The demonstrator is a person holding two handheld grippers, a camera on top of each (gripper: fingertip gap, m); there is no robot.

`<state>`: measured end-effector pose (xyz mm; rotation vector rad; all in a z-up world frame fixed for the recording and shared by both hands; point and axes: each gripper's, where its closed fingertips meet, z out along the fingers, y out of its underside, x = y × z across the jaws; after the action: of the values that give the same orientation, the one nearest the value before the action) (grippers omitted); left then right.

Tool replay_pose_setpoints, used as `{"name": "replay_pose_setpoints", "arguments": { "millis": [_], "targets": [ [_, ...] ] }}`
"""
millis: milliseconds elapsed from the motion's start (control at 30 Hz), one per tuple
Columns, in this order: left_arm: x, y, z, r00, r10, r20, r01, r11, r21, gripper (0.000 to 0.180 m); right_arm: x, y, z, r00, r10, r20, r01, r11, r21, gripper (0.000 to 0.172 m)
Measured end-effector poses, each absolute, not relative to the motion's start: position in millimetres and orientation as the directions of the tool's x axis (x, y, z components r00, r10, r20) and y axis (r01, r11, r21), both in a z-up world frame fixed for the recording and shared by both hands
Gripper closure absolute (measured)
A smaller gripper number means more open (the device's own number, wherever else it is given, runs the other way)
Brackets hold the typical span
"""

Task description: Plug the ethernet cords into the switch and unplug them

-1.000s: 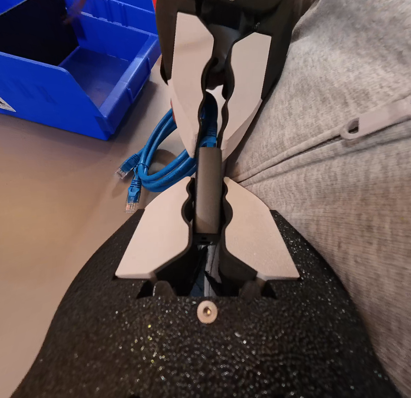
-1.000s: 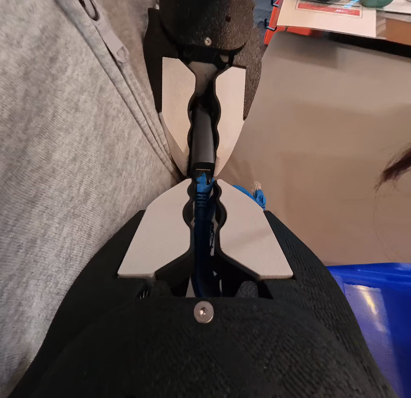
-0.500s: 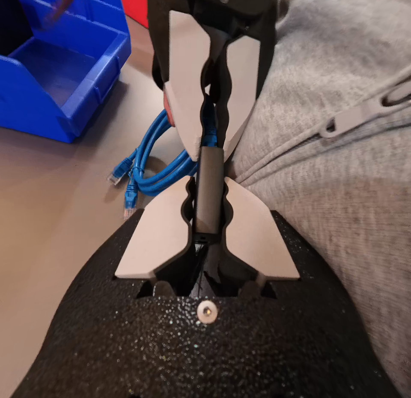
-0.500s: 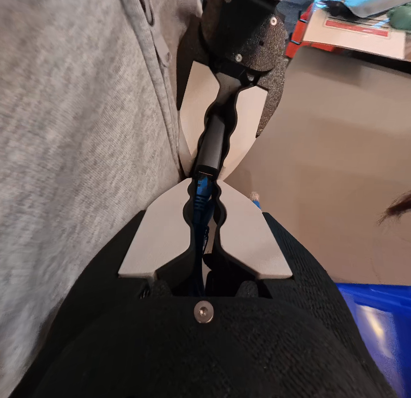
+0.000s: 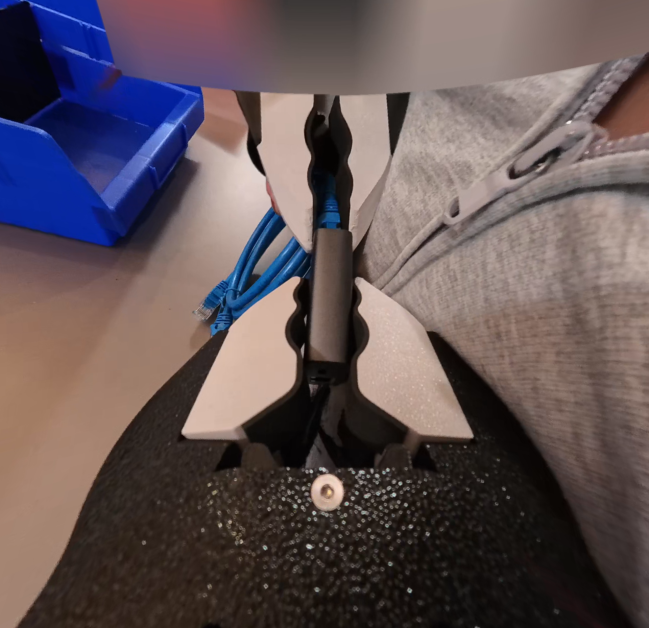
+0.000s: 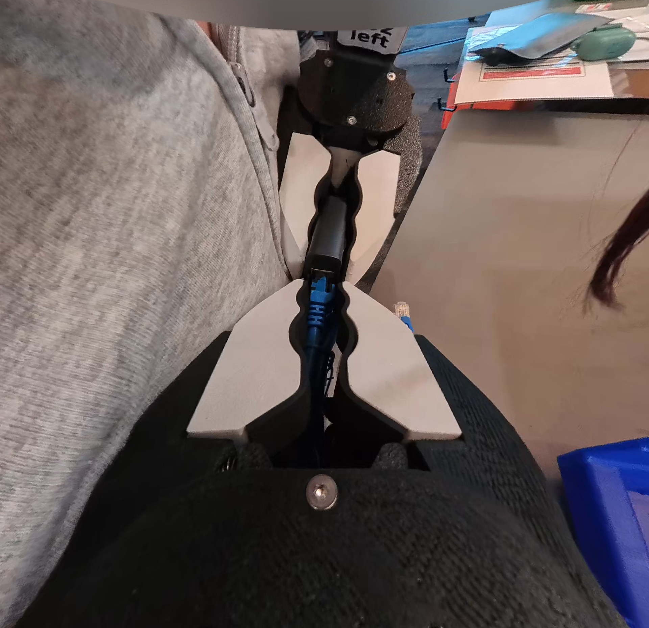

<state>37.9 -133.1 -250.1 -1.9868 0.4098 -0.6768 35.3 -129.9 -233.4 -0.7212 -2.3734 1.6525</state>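
Basically, handling notes from the fingers out:

- Left gripper [image 5: 328,281]: fingers nearly closed, both pads pressed on the dark switch [image 5: 330,295], a slim, rigid bar held lengthwise between them.
- Right gripper [image 6: 321,284]: fingers narrower still, clamped on the blue plug [image 6: 319,295] by its ribbed boot, just behind the tips.
- Plug nose sits at the switch port [image 6: 323,270], directly ahead of the right tips; whether it is fully seated, cannot tell.
- Switch looks light, smooth and probably slippery, so grip its flat sides mid-length.
- Plug is hard plastic with a likely fragile latch tab. Hold the boot, not the cord.
- Cord [image 5: 260,260] is soft and springy; it hangs left of the left fingers with spare plugs [image 5: 210,304] on the table [image 5: 87,330].
- Blue bin [image 5: 70,161] sits further left.
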Motion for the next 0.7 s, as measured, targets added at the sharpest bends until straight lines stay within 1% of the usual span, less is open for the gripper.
{"name": "replay_pose_setpoints", "arguments": {
  "millis": [267,400,500,567,700],
  "targets": [
    [38.9,-134.2,-248.1,0.782,-0.552,0.289,-0.004,-0.468,-0.884,0.159,36.6,-130.3,-231.3,-0.859,0.490,-0.148,0.291,0.231,-0.928,0.160],
    [44.2,-136.8,-246.2,0.735,-0.609,0.298,-0.013,-0.451,-0.893,0.159,42.6,-133.5,-228.9,-0.895,0.397,-0.202,0.299,0.199,-0.933,0.159],
    [46.8,-138.3,-244.7,0.700,-0.646,0.306,-0.019,-0.445,-0.895,0.159,45.4,-133.7,-227.5,-0.918,0.358,-0.173,0.270,0.242,-0.932,0.159],
    [47.4,-138.0,-242.5,0.710,-0.654,0.263,-0.050,-0.418,-0.907,0.159,46.8,-133.4,-225.2,-0.926,0.346,-0.151,0.249,0.259,-0.933,0.158],
    [46.0,-136.6,-239.3,0.696,-0.684,0.219,-0.087,-0.383,-0.920,0.158,46.2,-130.7,-222.6,-0.936,0.319,-0.151,0.236,0.247,-0.940,0.158]
  ]
}}
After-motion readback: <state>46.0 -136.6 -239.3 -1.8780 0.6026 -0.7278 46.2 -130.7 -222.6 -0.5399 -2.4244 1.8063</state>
